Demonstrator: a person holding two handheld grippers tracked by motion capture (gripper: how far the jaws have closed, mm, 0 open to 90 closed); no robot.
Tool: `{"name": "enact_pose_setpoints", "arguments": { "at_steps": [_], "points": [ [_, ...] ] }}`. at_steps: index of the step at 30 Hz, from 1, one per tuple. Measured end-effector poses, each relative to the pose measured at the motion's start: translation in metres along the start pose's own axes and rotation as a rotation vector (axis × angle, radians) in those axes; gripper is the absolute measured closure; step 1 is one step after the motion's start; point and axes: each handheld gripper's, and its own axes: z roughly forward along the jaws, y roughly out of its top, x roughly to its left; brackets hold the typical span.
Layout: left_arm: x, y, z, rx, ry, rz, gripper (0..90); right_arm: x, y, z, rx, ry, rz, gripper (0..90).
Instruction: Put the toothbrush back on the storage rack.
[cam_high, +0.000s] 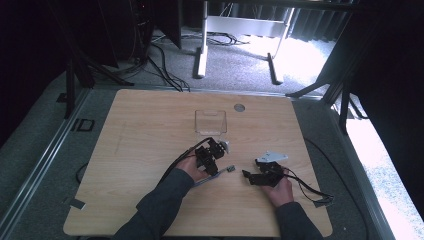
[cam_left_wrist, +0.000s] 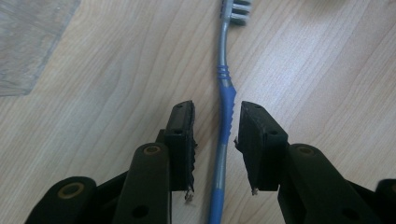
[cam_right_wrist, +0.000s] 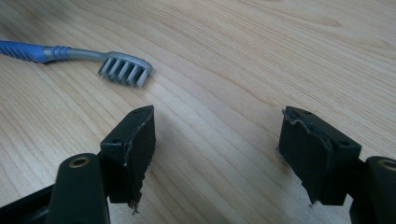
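A toothbrush (cam_left_wrist: 227, 100) with a blue and grey handle lies flat on the wooden table (cam_high: 150, 130). My left gripper (cam_left_wrist: 215, 112) is open, its jaws standing on either side of the blue grip with a small gap on each side. In the high view the left gripper (cam_high: 213, 169) sits over the toothbrush (cam_high: 226, 171) near the table's middle. My right gripper (cam_right_wrist: 218, 114) is wide open with nothing between its jaws; the grey bristle head (cam_right_wrist: 125, 70) lies just beyond its left jaw. From above, the right gripper (cam_high: 247, 175) points left at the brush head.
A clear plastic container (cam_high: 210, 121) stands behind the grippers, and its corner (cam_left_wrist: 28, 42) shows in the left gripper view. A round grommet (cam_high: 239, 107) sits near the far edge. Cables (cam_high: 310, 190) trail to the right. Bare wood lies to the left.
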Motion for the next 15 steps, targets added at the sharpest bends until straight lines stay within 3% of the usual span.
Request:
{"name": "enact_pose_setpoints", "arguments": {
  "at_steps": [15],
  "points": [
    [-0.005,0.004,0.011,0.052,-0.007,0.005,74.1,0.000,0.000,0.000,0.002,0.000,0.004,26.9]
  ]
}}
